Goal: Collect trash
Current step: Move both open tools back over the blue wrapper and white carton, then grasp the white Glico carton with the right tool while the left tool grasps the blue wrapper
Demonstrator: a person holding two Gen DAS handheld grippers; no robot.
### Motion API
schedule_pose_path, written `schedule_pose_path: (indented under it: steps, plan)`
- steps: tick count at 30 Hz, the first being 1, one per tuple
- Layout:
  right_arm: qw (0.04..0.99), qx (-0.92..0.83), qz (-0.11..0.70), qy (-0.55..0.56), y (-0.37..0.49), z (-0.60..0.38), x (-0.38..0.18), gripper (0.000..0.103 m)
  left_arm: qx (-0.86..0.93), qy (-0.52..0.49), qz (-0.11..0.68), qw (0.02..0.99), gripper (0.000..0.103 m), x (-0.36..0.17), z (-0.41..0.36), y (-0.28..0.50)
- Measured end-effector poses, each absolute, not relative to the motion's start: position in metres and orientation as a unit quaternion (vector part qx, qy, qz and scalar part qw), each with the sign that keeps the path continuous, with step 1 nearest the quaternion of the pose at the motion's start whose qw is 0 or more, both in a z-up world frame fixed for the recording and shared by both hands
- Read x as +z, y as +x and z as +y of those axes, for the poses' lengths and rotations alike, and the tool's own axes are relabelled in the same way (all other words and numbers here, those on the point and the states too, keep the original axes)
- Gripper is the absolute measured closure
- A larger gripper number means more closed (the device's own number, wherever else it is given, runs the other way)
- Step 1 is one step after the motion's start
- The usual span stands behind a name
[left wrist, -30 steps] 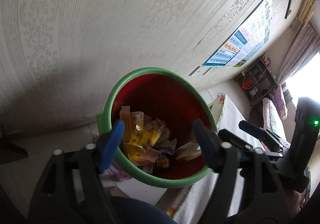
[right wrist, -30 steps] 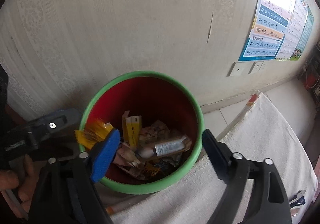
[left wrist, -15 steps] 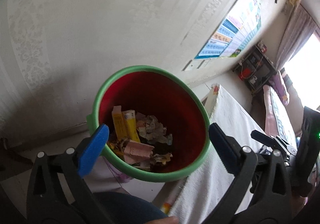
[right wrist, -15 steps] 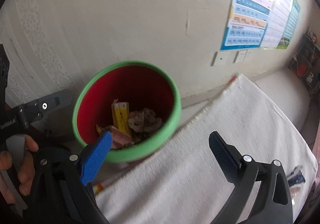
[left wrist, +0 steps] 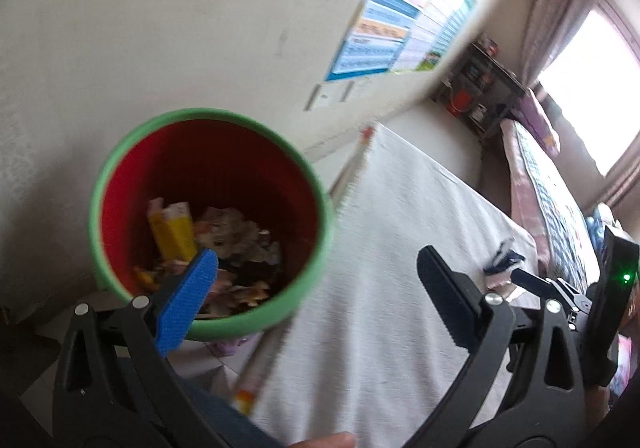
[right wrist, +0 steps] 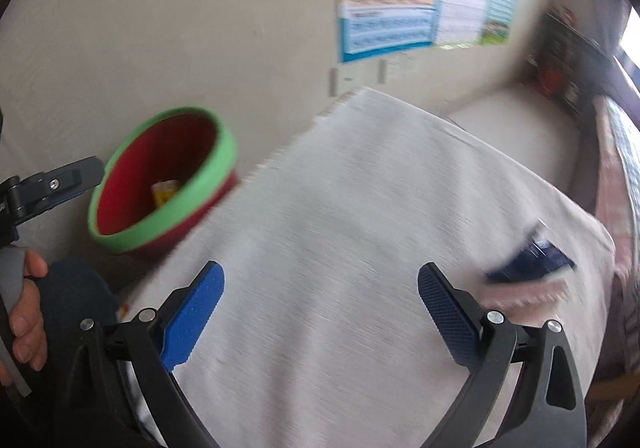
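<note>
Ahead-right of the wide-open, empty right gripper (right wrist: 320, 312) lies a dark wrapper (right wrist: 528, 260) on the counter (right wrist: 340, 208); left gripper (left wrist: 316, 288) likewise empty beside the bin (left wrist: 208, 324); next: reach, grasp

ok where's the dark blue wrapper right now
In the right wrist view the dark blue wrapper lies at the right edge of the white cloth, far from the bin.

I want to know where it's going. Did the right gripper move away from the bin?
Yes. The right gripper swung rightward, leaving the bin at the left.
</note>
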State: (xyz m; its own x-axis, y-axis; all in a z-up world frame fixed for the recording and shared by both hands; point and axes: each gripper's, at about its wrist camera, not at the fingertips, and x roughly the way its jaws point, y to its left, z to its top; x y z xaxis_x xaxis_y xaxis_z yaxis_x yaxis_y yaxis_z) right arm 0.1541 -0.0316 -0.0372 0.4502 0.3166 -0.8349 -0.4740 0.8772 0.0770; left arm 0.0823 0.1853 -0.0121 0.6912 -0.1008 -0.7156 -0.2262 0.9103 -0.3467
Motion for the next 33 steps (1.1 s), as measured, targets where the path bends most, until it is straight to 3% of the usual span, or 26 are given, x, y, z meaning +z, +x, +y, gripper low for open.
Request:
schedule_pose_path:
  steps: [21,31,33]
  plan:
    - [0.844,0.066,0.518,0.123,0.171,-0.228,-0.074,0.010,-0.098,-0.100,0.419,0.897,0.006,-0.015,0.021,0.157]
    - [0.807,0.070,0.554,0.190,0.196,-0.240,-0.099,0.039,-0.097,-0.071,0.427,0.896,0.006,-0.024,0.006,0.170]
    - [0.798,0.075,0.560,0.207,0.200,-0.243,-0.104,0.058,-0.100,-0.058,0.428,0.896,0.006,-0.026,0.002,0.174]
